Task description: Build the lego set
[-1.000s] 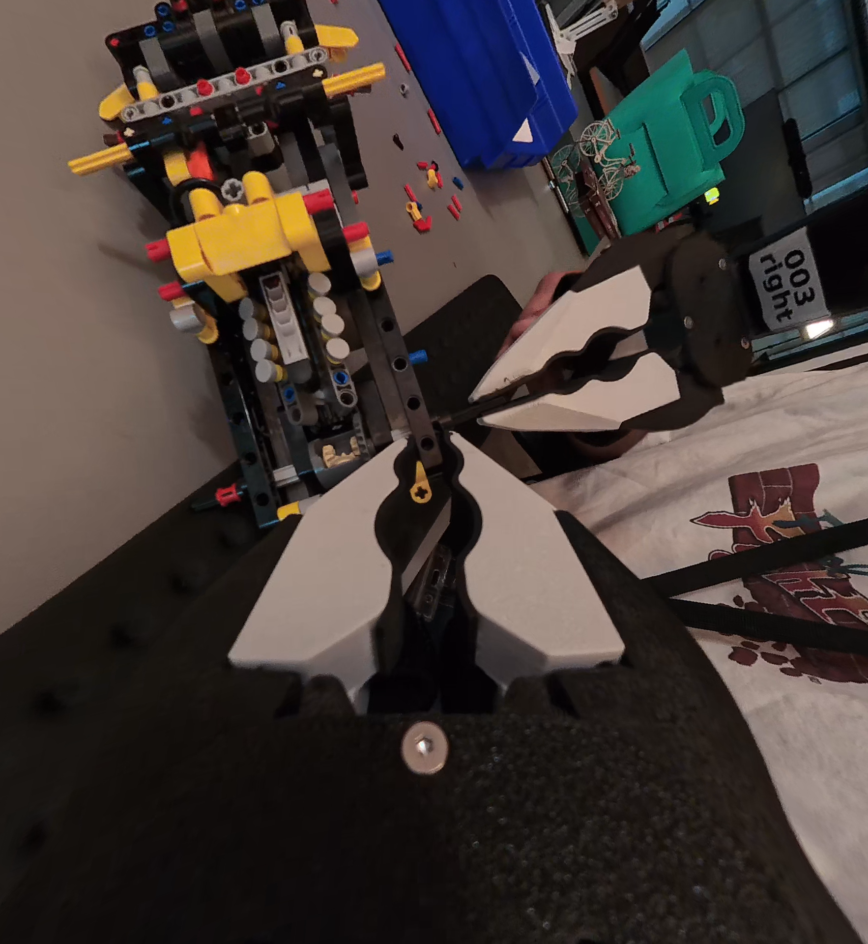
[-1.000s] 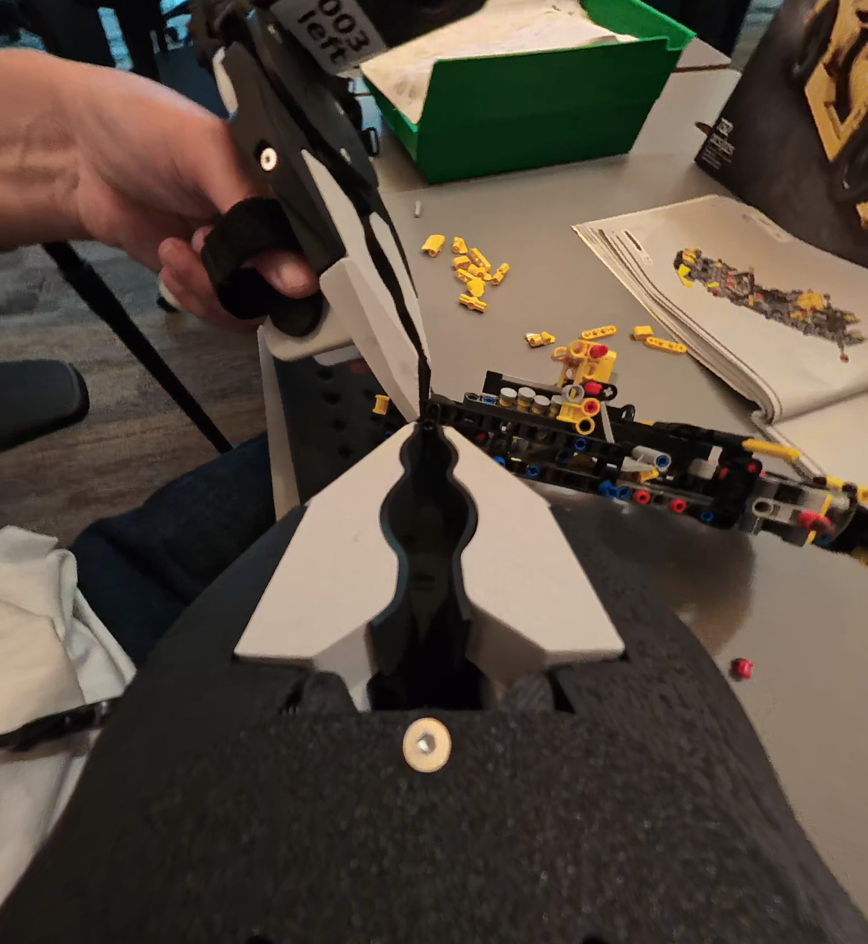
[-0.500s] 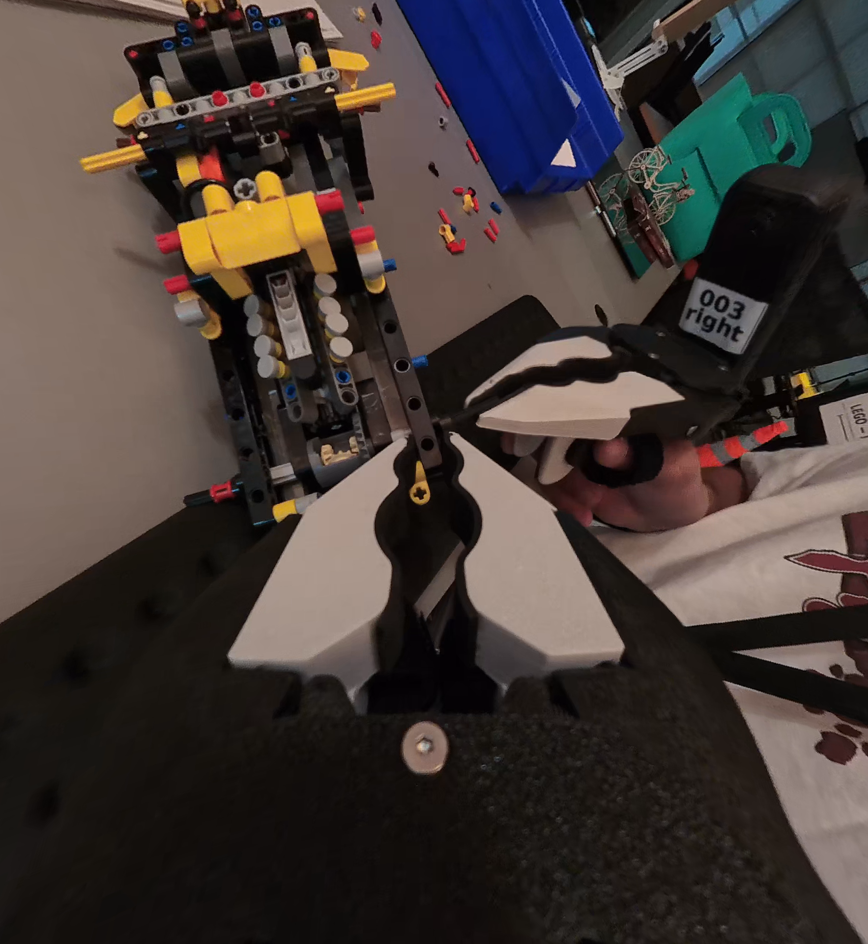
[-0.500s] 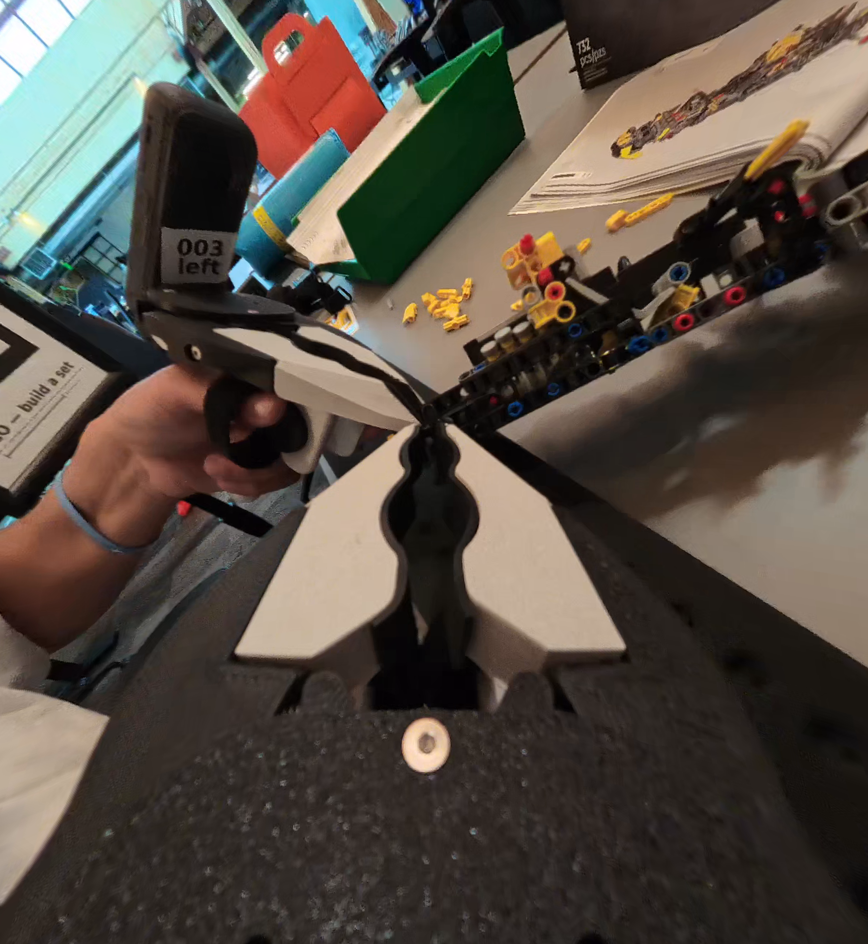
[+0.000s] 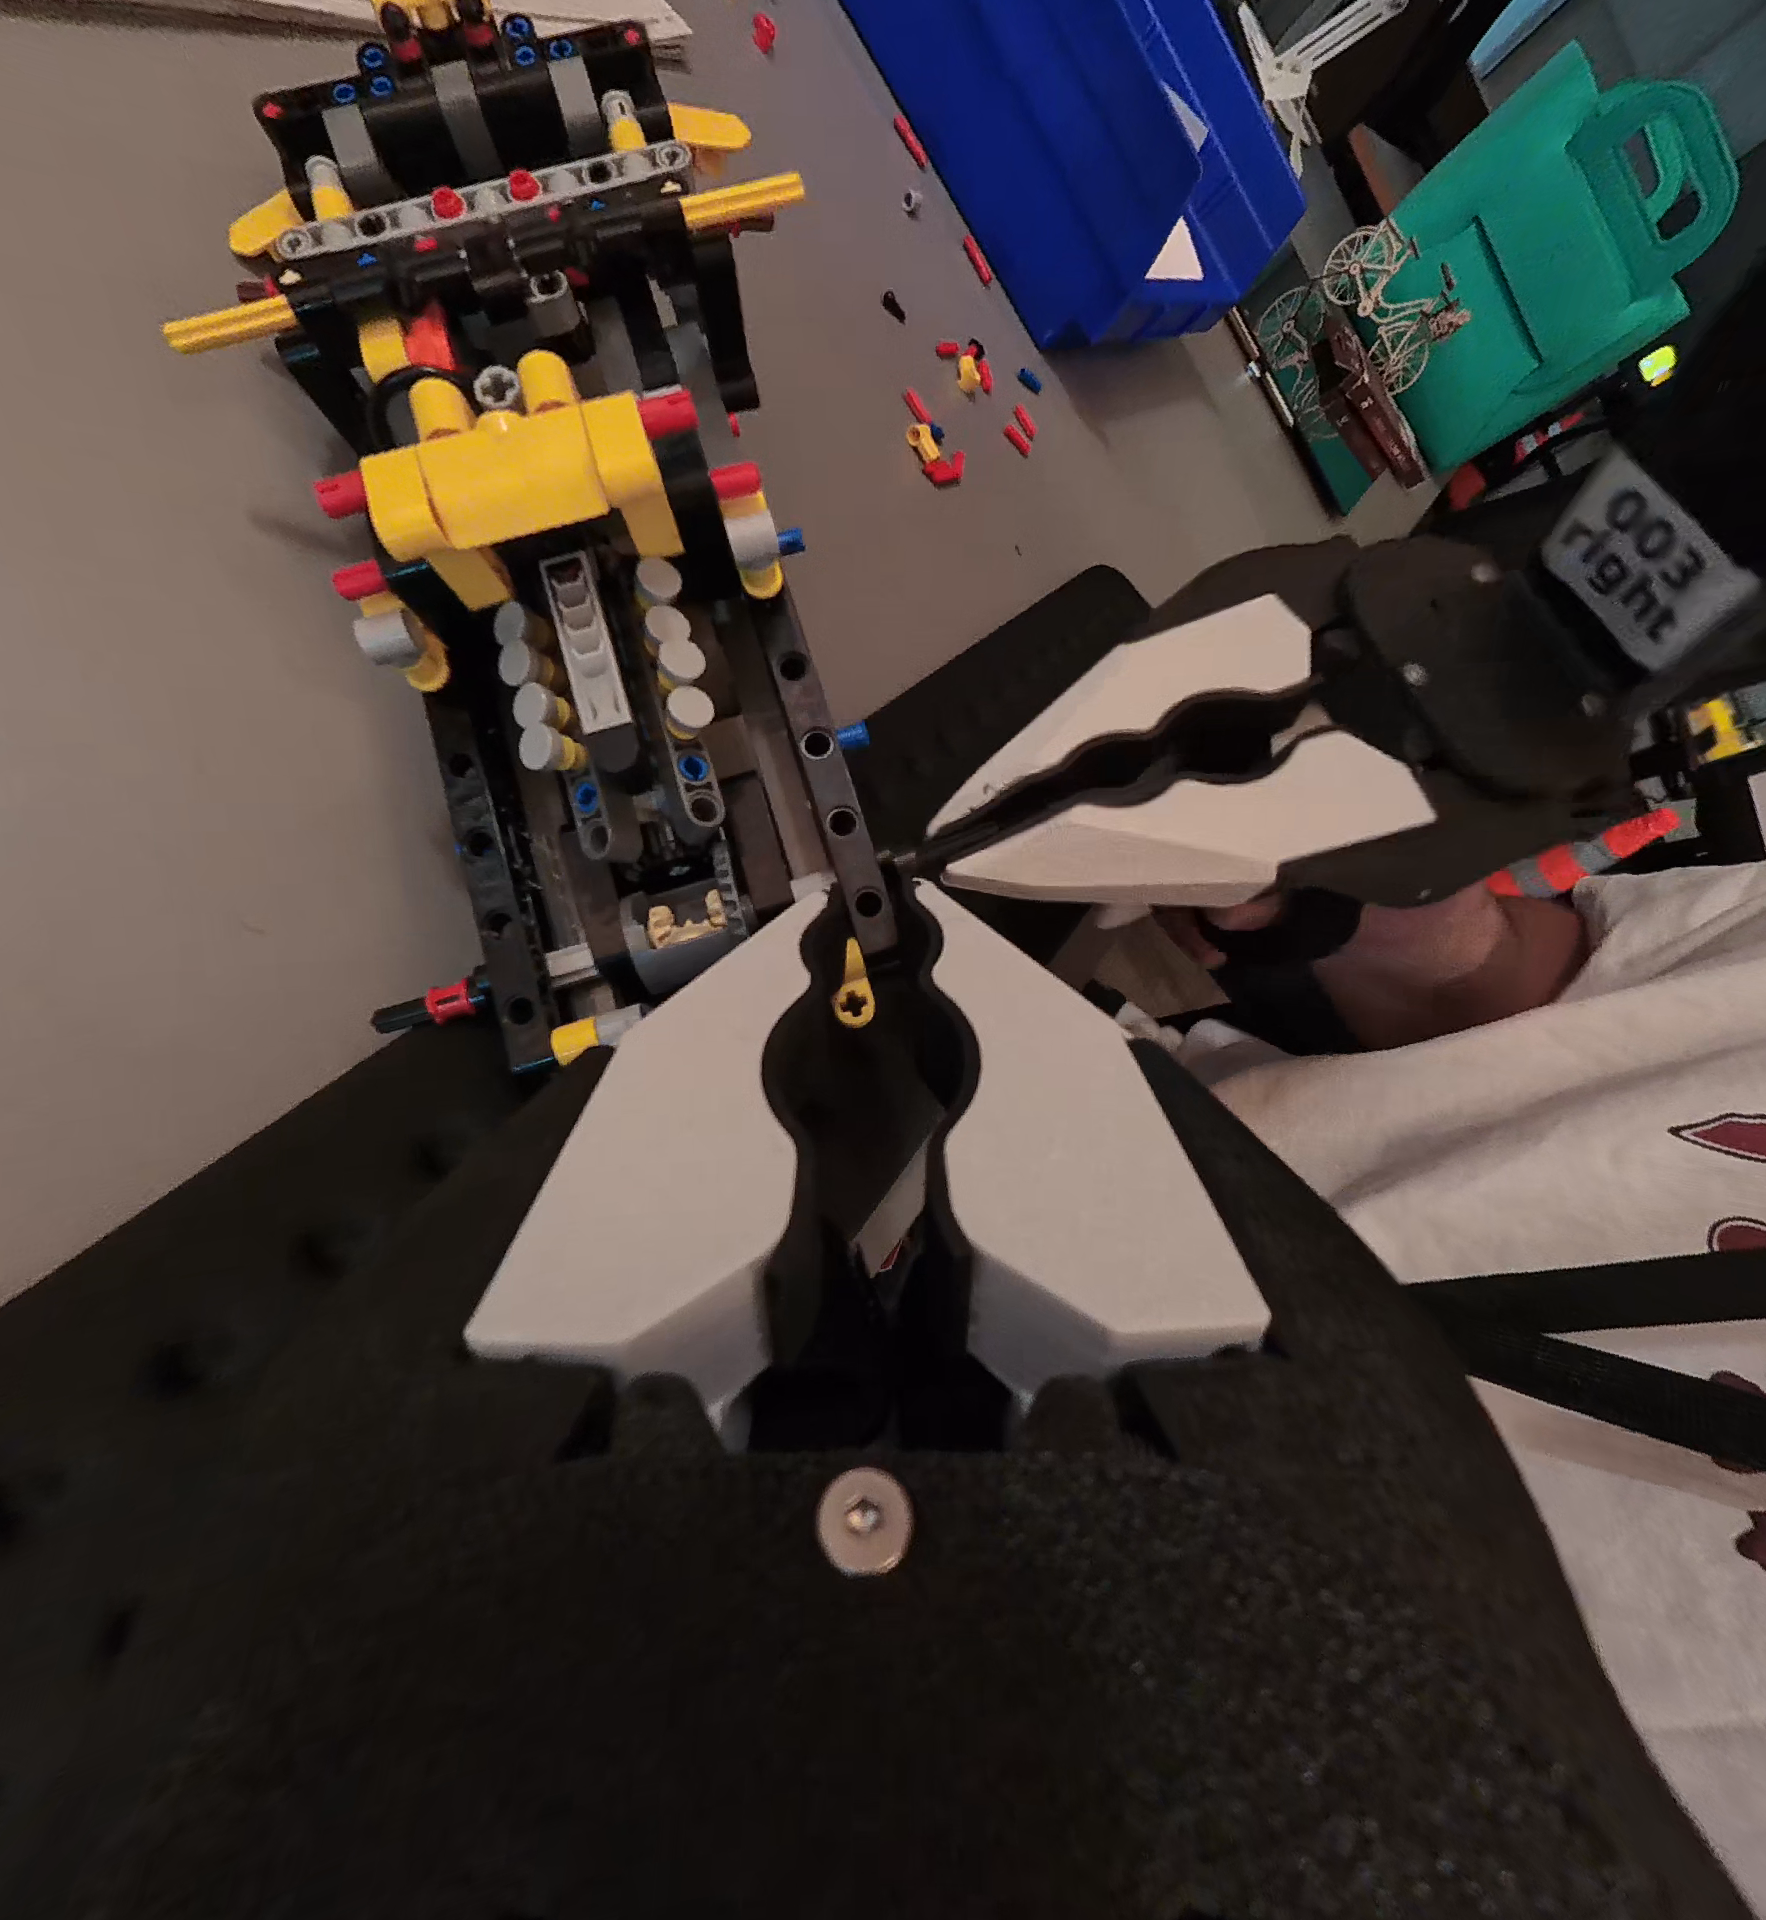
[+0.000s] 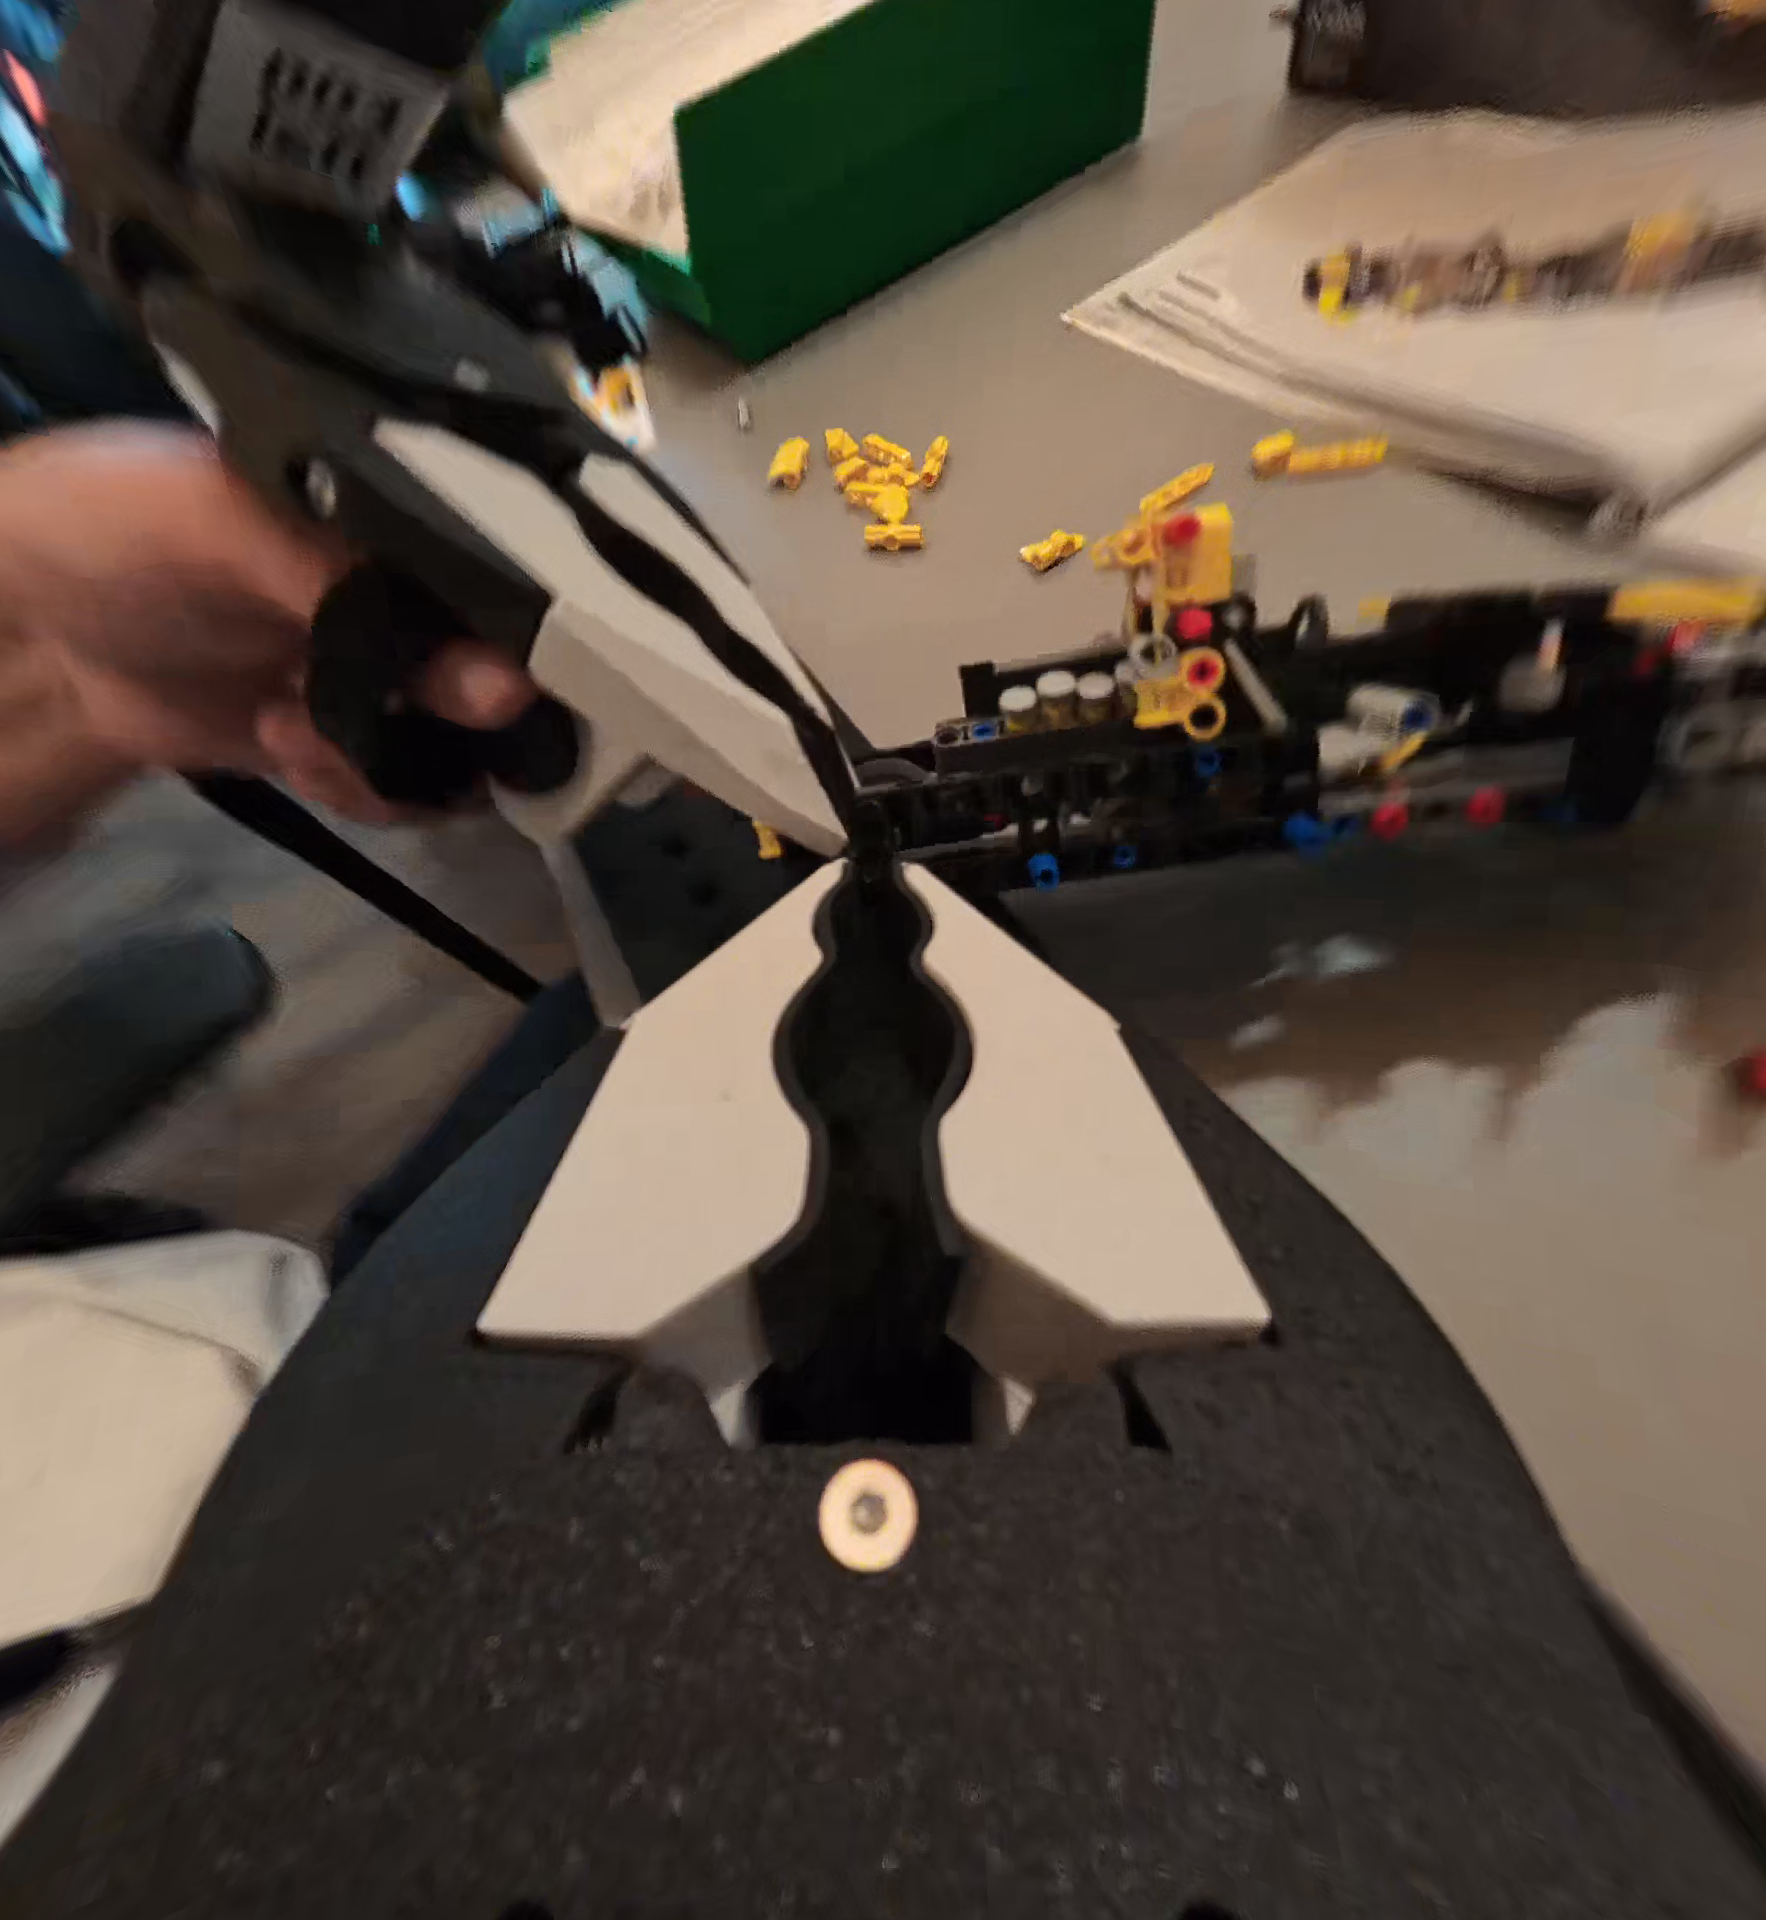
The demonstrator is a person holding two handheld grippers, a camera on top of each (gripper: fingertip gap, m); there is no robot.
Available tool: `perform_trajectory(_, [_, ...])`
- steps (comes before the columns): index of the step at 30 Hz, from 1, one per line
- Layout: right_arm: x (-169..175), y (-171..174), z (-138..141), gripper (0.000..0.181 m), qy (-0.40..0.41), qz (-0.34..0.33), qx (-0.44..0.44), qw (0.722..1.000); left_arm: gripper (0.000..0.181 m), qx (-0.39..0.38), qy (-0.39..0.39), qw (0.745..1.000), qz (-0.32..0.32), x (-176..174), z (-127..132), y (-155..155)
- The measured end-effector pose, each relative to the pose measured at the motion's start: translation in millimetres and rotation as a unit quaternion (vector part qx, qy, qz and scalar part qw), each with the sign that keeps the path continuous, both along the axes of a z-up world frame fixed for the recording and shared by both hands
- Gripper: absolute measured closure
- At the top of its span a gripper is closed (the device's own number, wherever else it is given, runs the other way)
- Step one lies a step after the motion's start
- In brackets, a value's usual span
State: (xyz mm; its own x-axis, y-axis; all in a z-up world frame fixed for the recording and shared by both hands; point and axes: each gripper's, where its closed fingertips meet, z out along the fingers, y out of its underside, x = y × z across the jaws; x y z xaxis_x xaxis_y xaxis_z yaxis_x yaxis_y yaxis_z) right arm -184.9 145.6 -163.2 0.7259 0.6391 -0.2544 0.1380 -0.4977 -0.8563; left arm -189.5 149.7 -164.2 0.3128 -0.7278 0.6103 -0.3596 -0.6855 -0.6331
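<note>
Your left tongs [image 5: 863, 894] are pinched nearly closed on the near end of a black holed beam [image 5: 837, 800] that forms the right rail of the Lego car chassis [image 5: 536, 582]; a small yellow connector [image 5: 851, 987] sits in the gap between the tips. Your right tongs [image 5: 926, 852] come in from the right, closed on a thin black pin or axle whose tip meets that same beam end. Their own view is motion-blurred, and there you cannot tell what the right tongs [image 6: 868, 873] have hold of, only that the tips are together at the chassis end.

The chassis lies on the grey counter [image 5: 79, 727], its near end at the counter's edge. The left wrist view looks along its length: yellow block in the middle, grey cylinders in two rows, red and blue pins along the sides. Only this view shows the blue bin [image 5: 1087, 156], scattered red pieces [image 5: 962, 416] and a teal bag [image 5: 1544, 260] beyond.

Only the right wrist view shows the chassis side-on, your hand [image 6: 131, 634] on the left tongs' trigger, a pile of yellow pieces [image 6: 874, 478], a green bin [image 6: 910, 156] and the open instruction booklet [image 6: 1481, 332].
</note>
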Motion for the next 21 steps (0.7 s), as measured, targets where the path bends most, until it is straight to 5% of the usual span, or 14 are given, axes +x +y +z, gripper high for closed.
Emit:
perform_trajectory(3, [0.3, 0.7, -2.0, 0.176, 0.072, -0.038, -0.034, 0.996, 0.172, 0.003, 0.003, 1.0, 0.002, 0.7, -1.9, 0.2])
perform_trajectory(7, [2.2, 2.1, 1.8, 0.177, -0.03, -0.036, 0.062, 0.997, 0.172, -0.007, -0.004, 1.0, 0.003, 1.7, 0.8, 0.0])
perform_trajectory(15, [8.7, -9.7, -6.9, 0.177, -0.211, 0.084, 0.183, 0.957, 0.172, 0.051, 0.034, 0.998, -0.013, 6.0, -5.7, -11.7])
perform_trajectory(18, [10.6, -14.4, -14.0, 0.177, -0.165, 0.07, 0.118, 0.977, 0.172, 0.1, 0.059, 0.993, -0.007, 8.3, -10.5, -14.8])
perform_trajectory(21, [11.2, -18.3, -17.6, 0.177, -0.015, 0.02, -0.016, 1.0, 0.172, 0.135, 0.067, 0.989, 0.012, 10.9, -12.4, -16.1])
